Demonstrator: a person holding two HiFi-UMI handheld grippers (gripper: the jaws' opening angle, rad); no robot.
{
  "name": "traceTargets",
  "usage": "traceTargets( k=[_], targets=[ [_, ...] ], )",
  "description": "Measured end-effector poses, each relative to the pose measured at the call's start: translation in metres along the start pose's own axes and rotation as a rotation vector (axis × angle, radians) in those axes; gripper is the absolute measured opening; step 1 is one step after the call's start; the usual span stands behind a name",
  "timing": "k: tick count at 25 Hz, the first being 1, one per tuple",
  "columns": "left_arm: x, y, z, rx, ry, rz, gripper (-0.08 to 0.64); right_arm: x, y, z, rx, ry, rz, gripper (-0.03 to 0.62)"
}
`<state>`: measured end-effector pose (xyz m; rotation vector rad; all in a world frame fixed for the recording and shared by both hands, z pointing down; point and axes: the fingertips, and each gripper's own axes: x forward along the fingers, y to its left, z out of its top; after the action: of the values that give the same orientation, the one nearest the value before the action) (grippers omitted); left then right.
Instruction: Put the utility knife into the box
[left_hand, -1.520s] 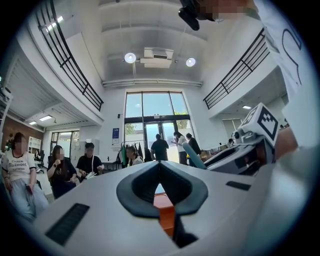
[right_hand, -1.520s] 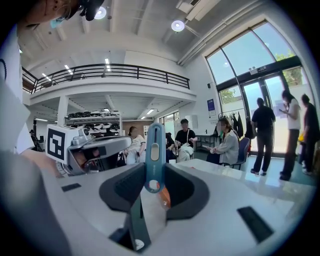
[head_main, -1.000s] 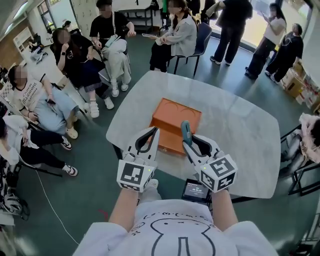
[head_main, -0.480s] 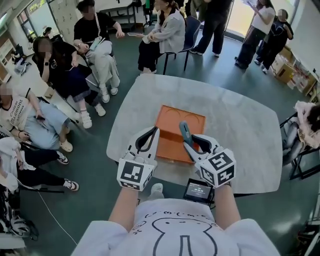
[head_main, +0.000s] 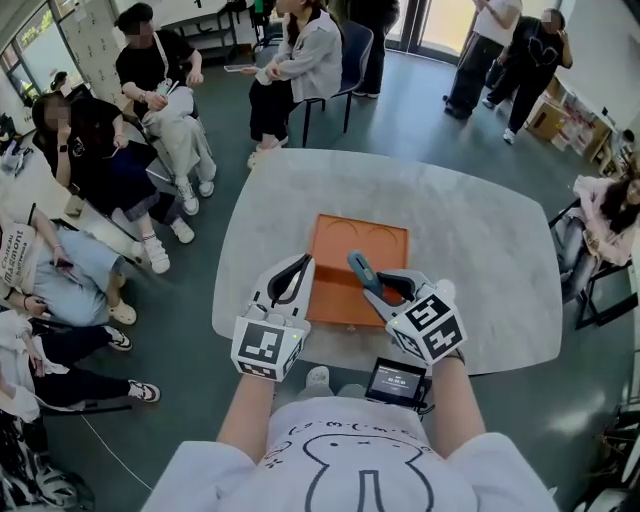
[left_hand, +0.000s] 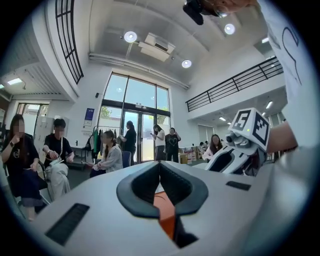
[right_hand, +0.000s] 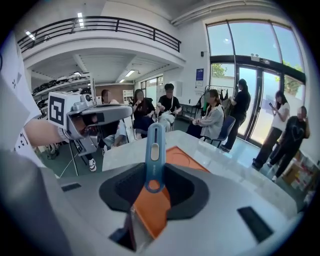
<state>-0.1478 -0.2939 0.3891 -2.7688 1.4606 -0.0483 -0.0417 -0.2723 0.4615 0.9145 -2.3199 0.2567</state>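
Note:
An open orange box (head_main: 352, 243) lies flat on the grey table (head_main: 480, 250). My right gripper (head_main: 385, 291) is shut on a blue utility knife (head_main: 361, 270), which juts forward and leans left over the box's near right part. In the right gripper view the knife (right_hand: 154, 150) stands upright between the jaws, its orange end low in the gap, with the box (right_hand: 183, 157) behind it. My left gripper (head_main: 303, 264) hovers at the box's near left edge, shut and holding nothing. The left gripper view shows its pads (left_hand: 172, 182) meeting, with orange showing through below.
A small screen device (head_main: 397, 380) sits at the table's near edge by my right wrist. Several people sit on chairs (head_main: 352, 50) to the left and beyond the table, and others stand at the back right. The table's rounded edge runs close to my body.
The knife in my right gripper has tilted leftward and dropped a little over the box. My head view has shifted. The left gripper has barely moved.

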Motion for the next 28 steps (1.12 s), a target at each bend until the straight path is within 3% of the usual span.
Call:
traceTargets(
  k=[12,28],
  targets=[
    [0.008,0.001,-0.014,-0.059,0.048,0.032,0.015,0.034,0.004,-0.041,-0.023,0.224,0.127,0.132],
    [0.007,0.01,-0.029,-0.055,0.099,0.062,0.015,0.083,0.014,-0.092,-0.027,0.45,0.232,0.132]
  ],
)
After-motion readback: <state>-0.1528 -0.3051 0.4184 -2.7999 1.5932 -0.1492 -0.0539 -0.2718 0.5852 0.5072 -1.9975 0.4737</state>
